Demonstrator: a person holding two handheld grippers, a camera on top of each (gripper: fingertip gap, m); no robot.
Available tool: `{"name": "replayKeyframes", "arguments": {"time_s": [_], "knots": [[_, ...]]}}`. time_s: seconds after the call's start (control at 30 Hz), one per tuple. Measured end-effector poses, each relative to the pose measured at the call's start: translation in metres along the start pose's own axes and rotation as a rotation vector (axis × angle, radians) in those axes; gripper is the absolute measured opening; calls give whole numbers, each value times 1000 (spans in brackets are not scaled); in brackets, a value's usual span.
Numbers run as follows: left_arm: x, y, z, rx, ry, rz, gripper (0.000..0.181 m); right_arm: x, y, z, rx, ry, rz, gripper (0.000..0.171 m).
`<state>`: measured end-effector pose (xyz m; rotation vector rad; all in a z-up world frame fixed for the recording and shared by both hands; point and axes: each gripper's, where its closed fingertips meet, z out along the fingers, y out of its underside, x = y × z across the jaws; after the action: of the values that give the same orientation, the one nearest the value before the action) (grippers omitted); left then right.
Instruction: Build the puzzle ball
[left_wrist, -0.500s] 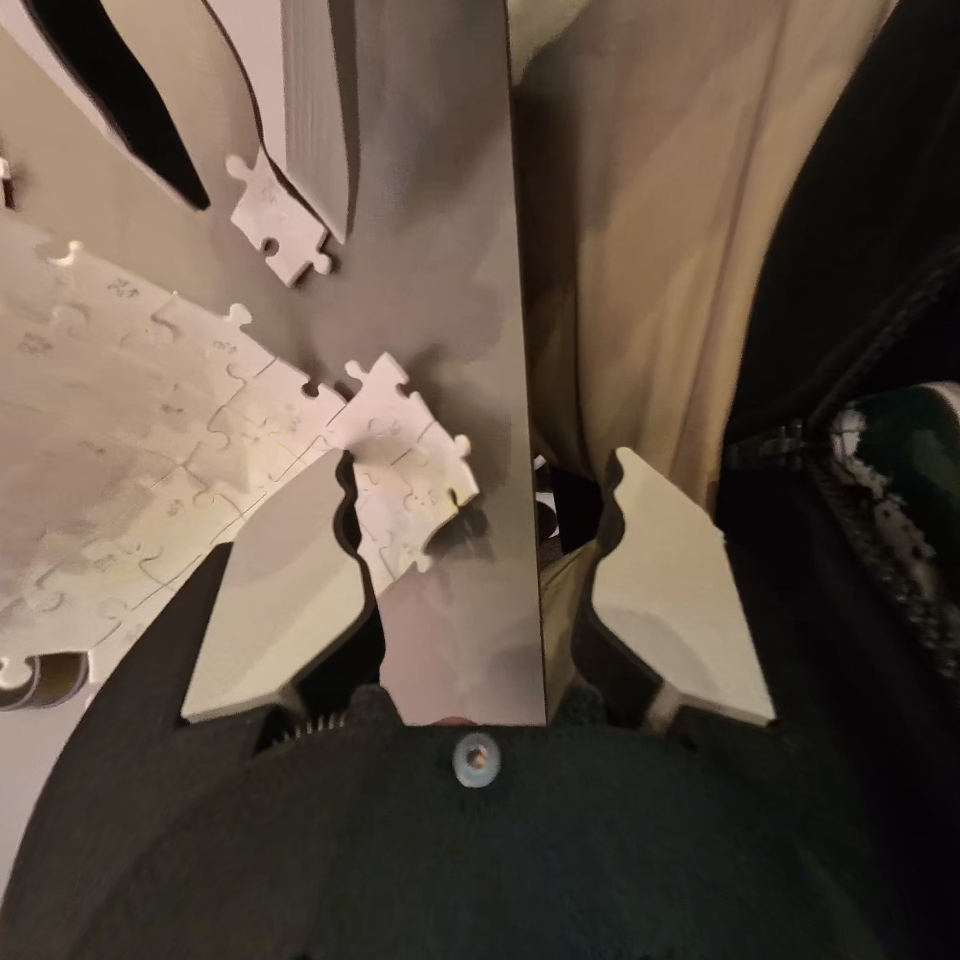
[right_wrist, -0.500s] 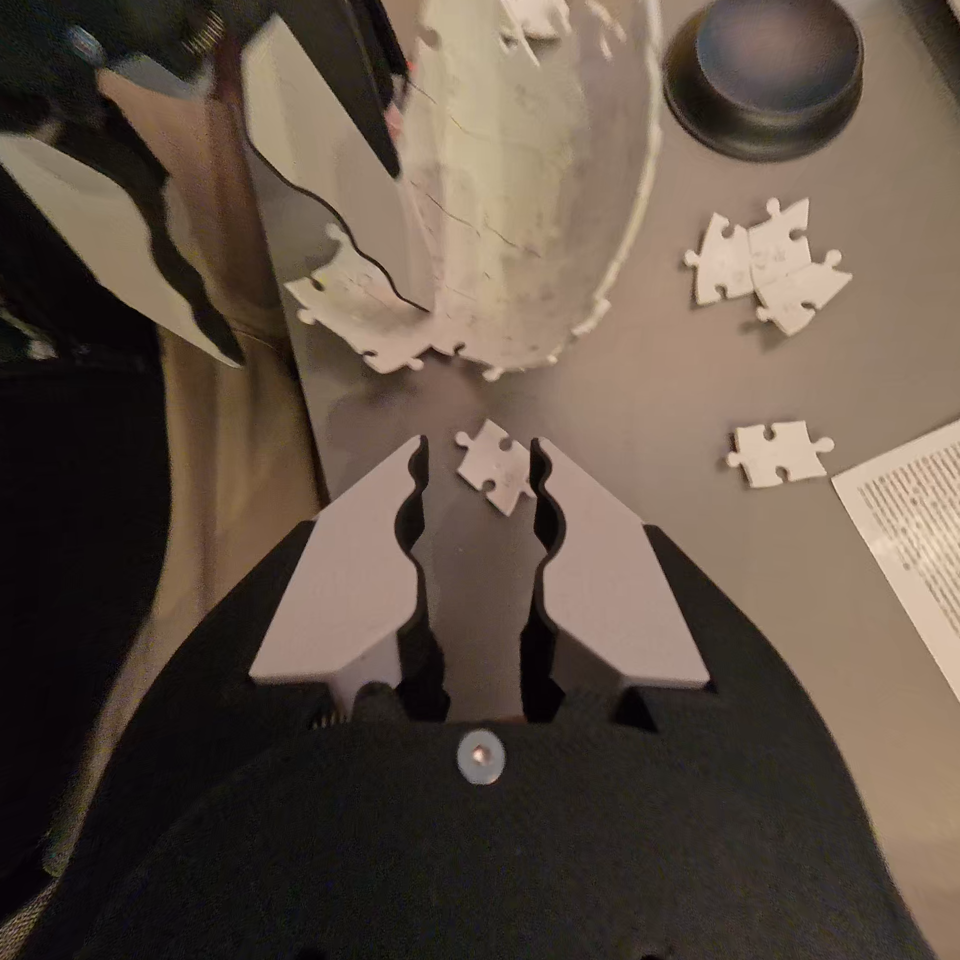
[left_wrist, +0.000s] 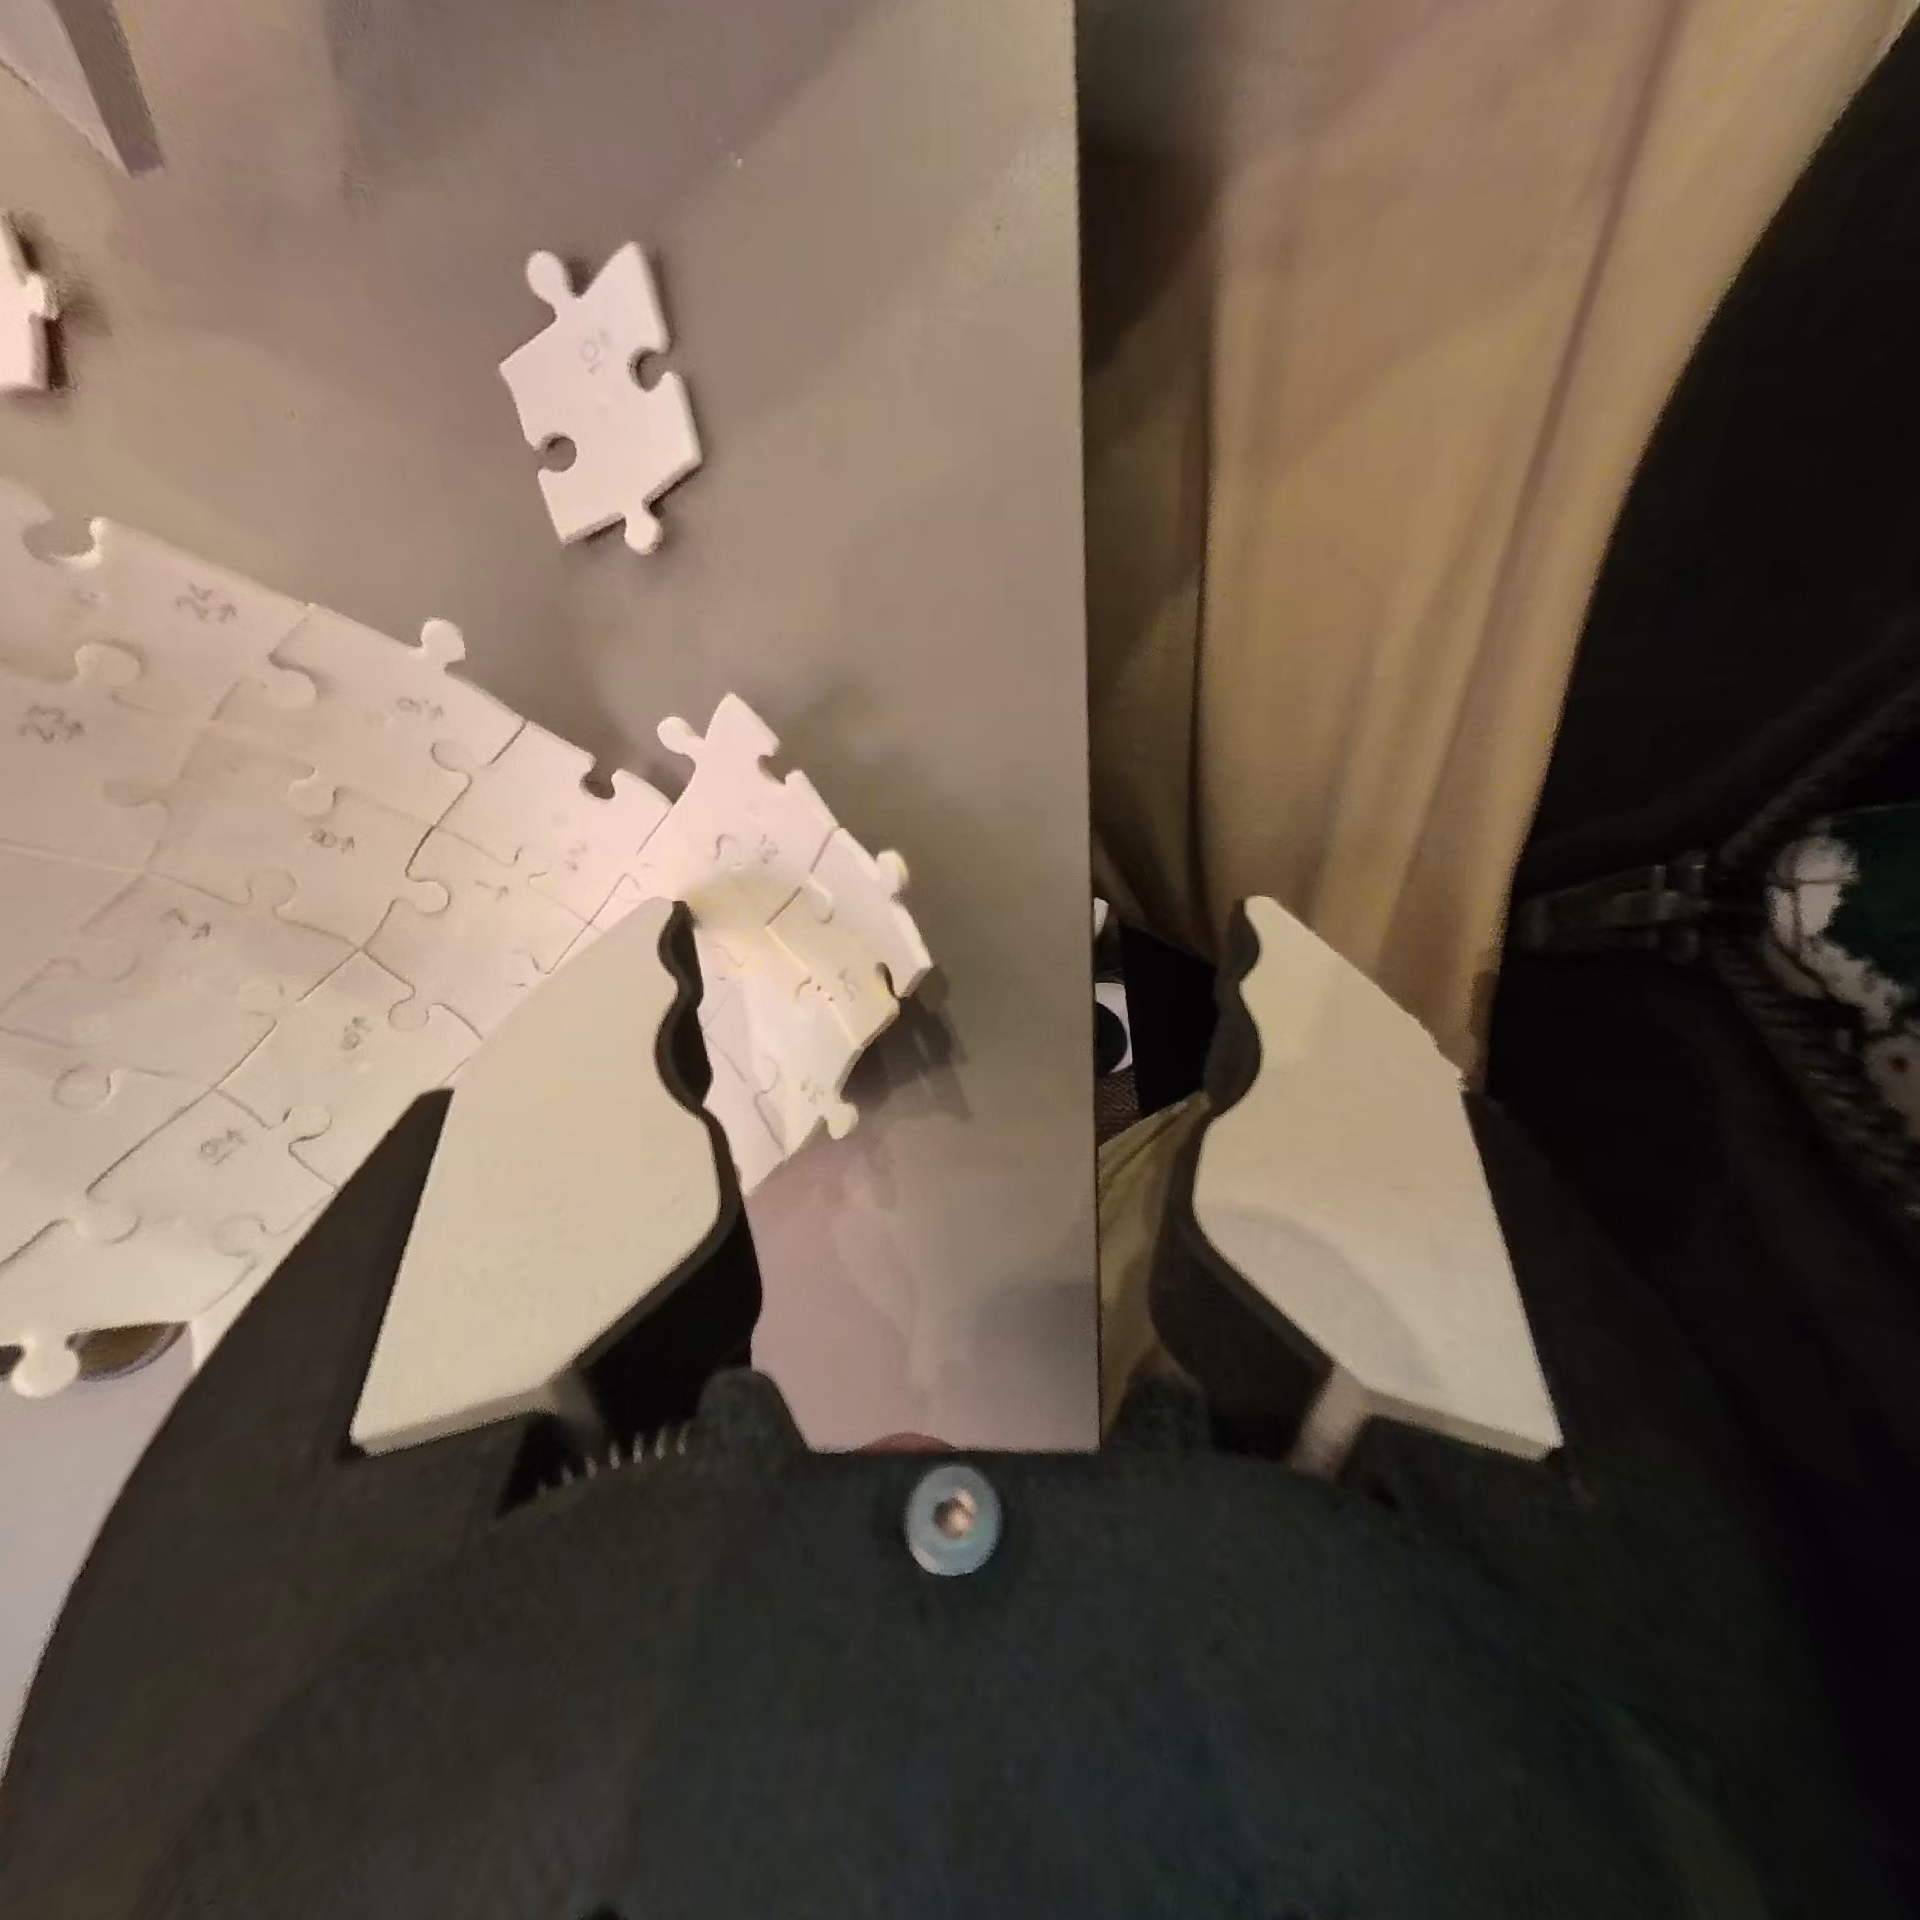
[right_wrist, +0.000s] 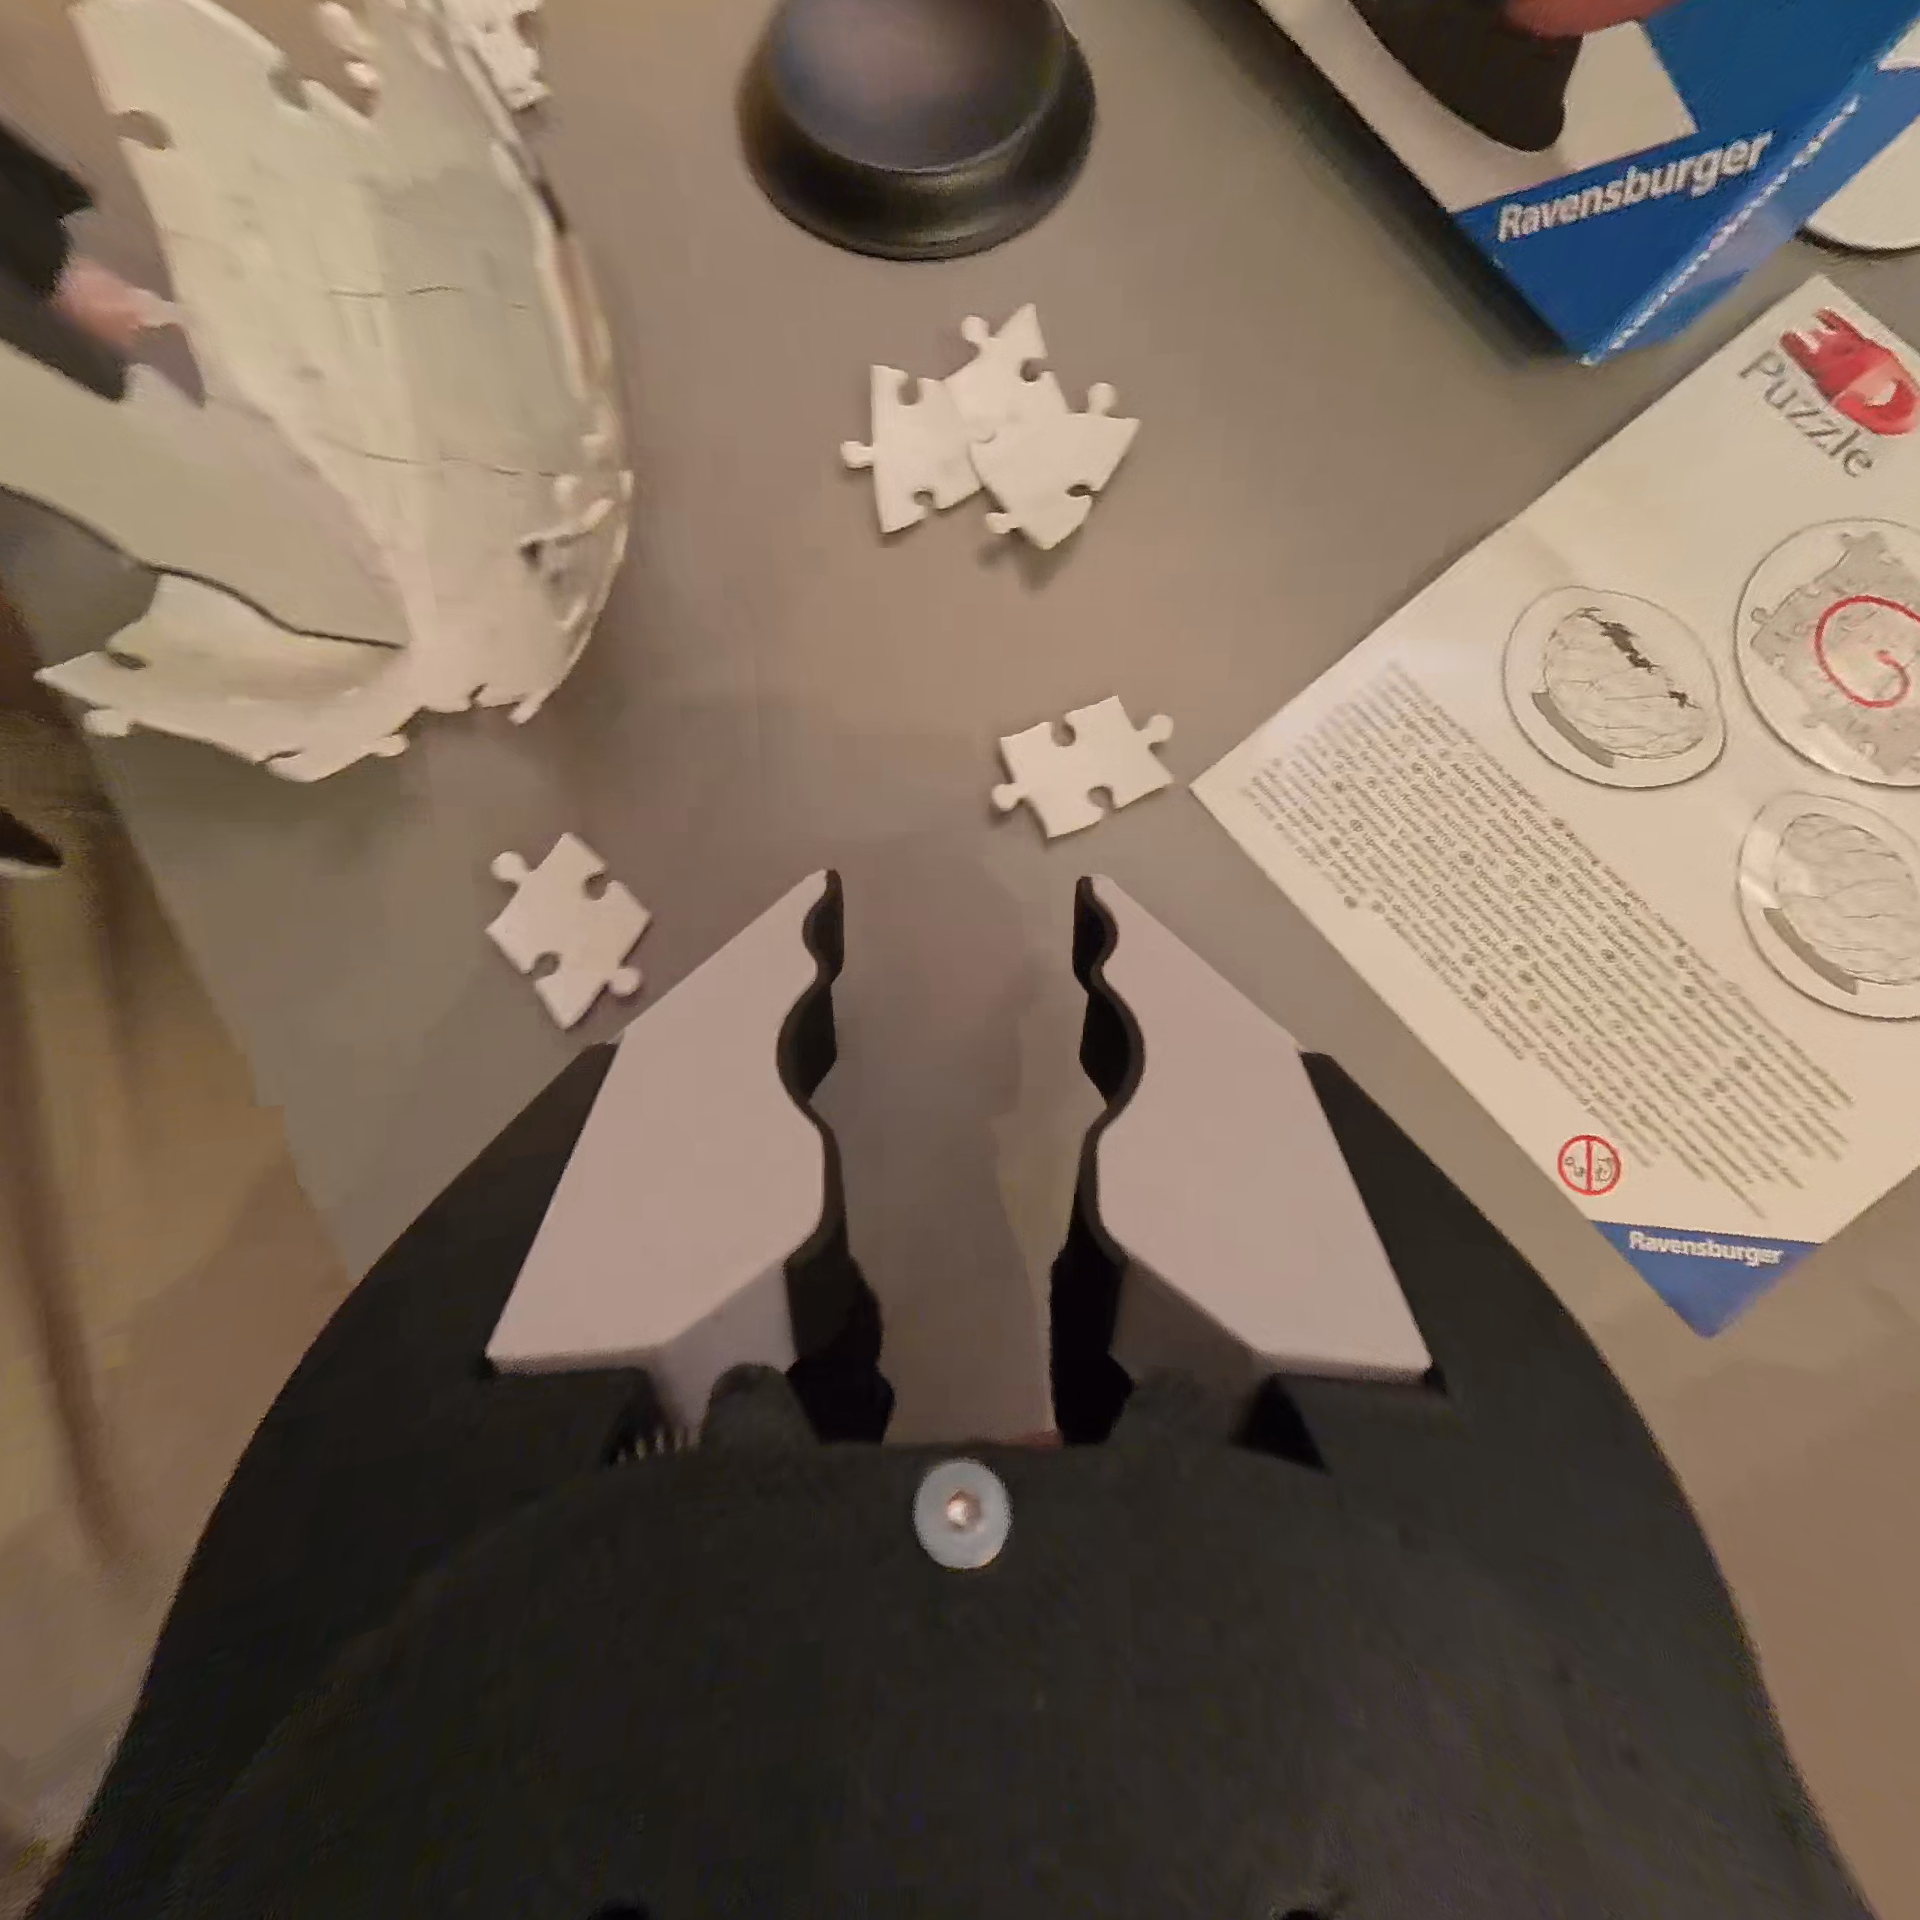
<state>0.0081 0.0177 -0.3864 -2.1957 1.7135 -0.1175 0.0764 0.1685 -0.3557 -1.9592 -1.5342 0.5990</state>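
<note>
While both tongs (left_wrist: 956, 914) (right_wrist: 956, 894) gape empty, loose pieces (right_wrist: 1081, 764), black stand (right_wrist: 914, 156), leaflet (right_wrist: 1621, 883) beside half-built ball (right_wrist: 364, 416).

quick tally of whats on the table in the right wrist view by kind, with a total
loose puzzle pieces: 5
part-built puzzle ball: 1
black round stand: 1
blue box: 1
instruction sheet: 1
total: 9

Likely home hobby table, dim warm light. Plain grey tabletop (right_wrist: 727, 582); blue puzzle box (right_wrist: 1683, 187) at 1 o'clock in right wrist view, printed instruction leaflet (right_wrist: 1558, 894) at 3 o'clock, black round stand (right_wrist: 914, 156) at 12 o'clock. Beige curtain-like fabric (left_wrist: 1351, 520) past table edge in left wrist view.
</note>
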Motion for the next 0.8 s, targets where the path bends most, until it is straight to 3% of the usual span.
{"name": "replayKeyframes", "arguments": {"time_s": [0.2, 0.37, 0.5, 0.8], "knots": [[-5, 3, 0, 1, -9, -19, 94, 20, -7, 26, -65, 24, 56, 55], [-8, 5, 0, 7, -8, -25, 94, 25, -11, 35, -95, -80, -43, 49], [-9, 5, 0, 17, -5, -33, 94, 25, -13, 37, -91, -168, -114, 33], [-11, 1, 1, 31, -11, -43, 96, 14, -13, 33, -65, -223, -69, 32]]}}
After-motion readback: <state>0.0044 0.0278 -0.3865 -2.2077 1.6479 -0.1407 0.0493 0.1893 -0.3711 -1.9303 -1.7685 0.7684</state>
